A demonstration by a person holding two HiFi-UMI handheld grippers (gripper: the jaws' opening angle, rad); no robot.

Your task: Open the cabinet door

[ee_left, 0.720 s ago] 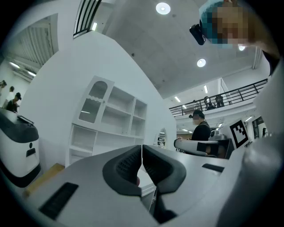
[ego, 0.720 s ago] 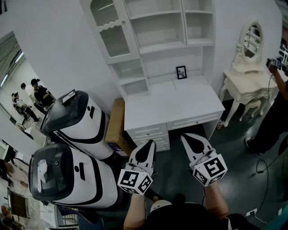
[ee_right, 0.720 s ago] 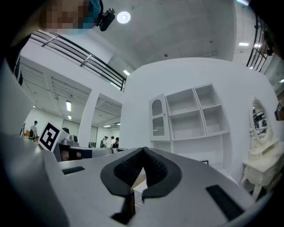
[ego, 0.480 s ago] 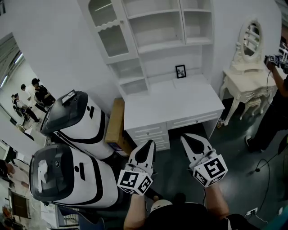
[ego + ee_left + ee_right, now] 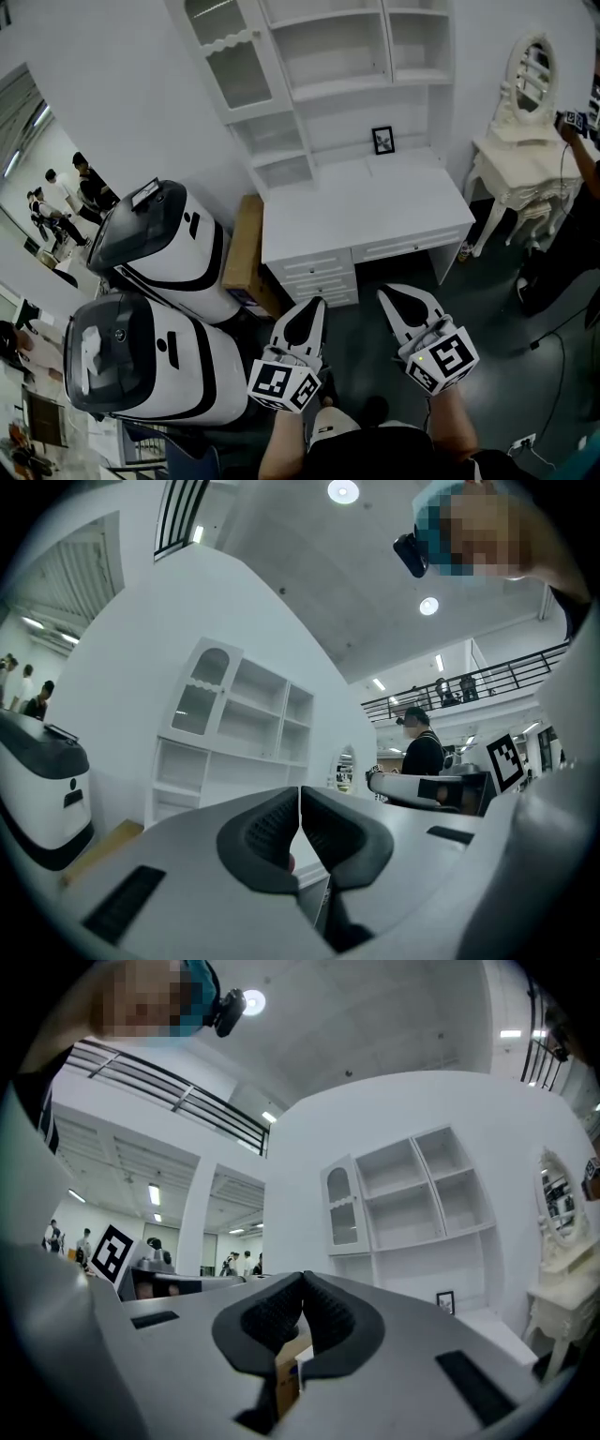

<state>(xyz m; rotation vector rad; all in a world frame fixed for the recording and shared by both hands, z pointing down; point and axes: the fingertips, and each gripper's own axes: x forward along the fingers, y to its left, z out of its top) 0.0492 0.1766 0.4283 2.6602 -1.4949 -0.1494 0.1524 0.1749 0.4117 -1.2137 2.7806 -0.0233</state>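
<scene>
- The left gripper [image 5: 307, 309] and the right gripper [image 5: 398, 298] are hanging side by side low in the head view, well short of the desk [image 5: 375, 211]. Each gripper's own view is showing its fingers [image 5: 262, 836] pressed together at the tips with nothing between them.
- The cabinet door [image 5: 225, 56], glass-paned with an arched top, is sitting apparently closed at the upper left of the white shelf unit [image 5: 347, 66]. The unit is rising from the back of the desk, well apart from both grippers.
- No knob or handle is showing clearly on the door, so a reach is risking a landing on the glass or frame and a slip.
- Fingers arriving together would only be pushing the door; they are needing to part first.
- Reaching across the desk, an arm could be knocking over the small picture frame [image 5: 382, 140] standing at the back.
</scene>
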